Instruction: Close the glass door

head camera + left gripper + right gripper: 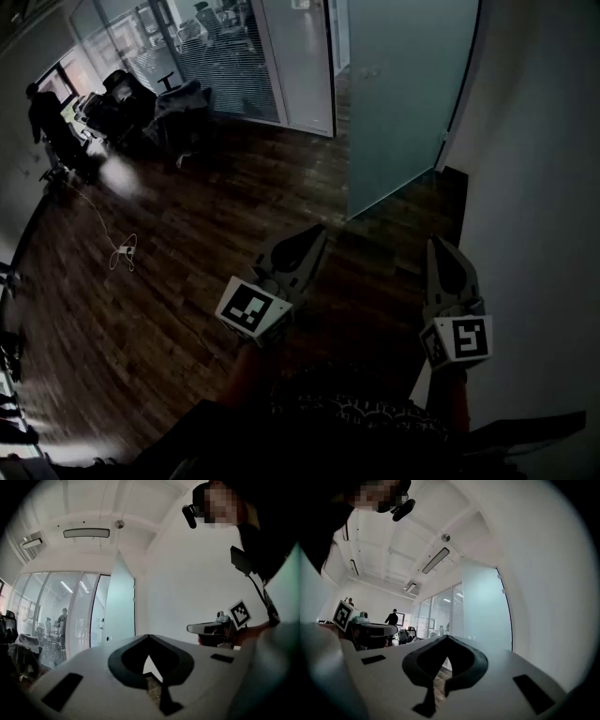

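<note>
Door of frosted pale glass (403, 103) swung open ahead, left tongs (317, 234) and right tongs (438, 246) held short of it, both closed tight, nothing gripped

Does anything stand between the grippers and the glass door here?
Nothing visible does. Only bare wooden floor lies between the left gripper, the right gripper and the glass door, which stands open ahead. A loose cable lies on the floor well off to the left, out of the path.
</note>
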The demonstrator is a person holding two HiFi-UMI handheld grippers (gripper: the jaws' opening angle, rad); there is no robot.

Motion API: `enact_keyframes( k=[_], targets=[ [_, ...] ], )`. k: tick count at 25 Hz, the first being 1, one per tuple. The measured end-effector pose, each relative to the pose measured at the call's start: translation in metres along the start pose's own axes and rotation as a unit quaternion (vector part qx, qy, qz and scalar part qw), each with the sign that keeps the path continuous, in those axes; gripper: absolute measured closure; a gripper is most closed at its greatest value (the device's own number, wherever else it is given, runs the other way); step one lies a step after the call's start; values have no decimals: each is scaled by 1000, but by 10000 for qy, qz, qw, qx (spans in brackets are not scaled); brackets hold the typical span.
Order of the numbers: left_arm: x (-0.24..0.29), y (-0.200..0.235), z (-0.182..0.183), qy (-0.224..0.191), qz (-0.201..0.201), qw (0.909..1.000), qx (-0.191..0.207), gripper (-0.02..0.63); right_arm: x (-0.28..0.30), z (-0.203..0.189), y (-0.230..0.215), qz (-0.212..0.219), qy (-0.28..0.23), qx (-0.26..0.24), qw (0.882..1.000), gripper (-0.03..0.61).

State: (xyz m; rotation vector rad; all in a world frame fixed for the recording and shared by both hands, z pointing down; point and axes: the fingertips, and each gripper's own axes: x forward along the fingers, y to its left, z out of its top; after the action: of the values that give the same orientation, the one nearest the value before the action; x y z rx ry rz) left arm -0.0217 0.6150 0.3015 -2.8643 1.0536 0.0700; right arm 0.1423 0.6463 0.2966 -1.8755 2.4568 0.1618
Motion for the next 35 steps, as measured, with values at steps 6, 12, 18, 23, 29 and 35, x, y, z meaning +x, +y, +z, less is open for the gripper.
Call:
enact_keyframes(
  k=[6,12,18,23,29,35],
  targets=[
    [-2,-3,0,26,-56,10000,17,612,2,-1,3,42,39,23,10000,575],
    [-4,-4,4,-51,-139,9998,102,612,3,-1,6,46,75,29,10000,575],
    [-3,-10,9,-342,-321,9989,-22,612,3,-4,2,69,89,31,9999,575],
    [2,-15,4,-210,-401,9989,-74,612,0,-5,-4,59,74,122,9999,575],
    [11,-14,-2,-137,-161,9997,-146,612,0,-12,-15,257,81,208,9994,575],
    [14,-5,-3,-101,216,9995,-207,612,4,-12,-27,250,17,124,9996,575]
  ],
)
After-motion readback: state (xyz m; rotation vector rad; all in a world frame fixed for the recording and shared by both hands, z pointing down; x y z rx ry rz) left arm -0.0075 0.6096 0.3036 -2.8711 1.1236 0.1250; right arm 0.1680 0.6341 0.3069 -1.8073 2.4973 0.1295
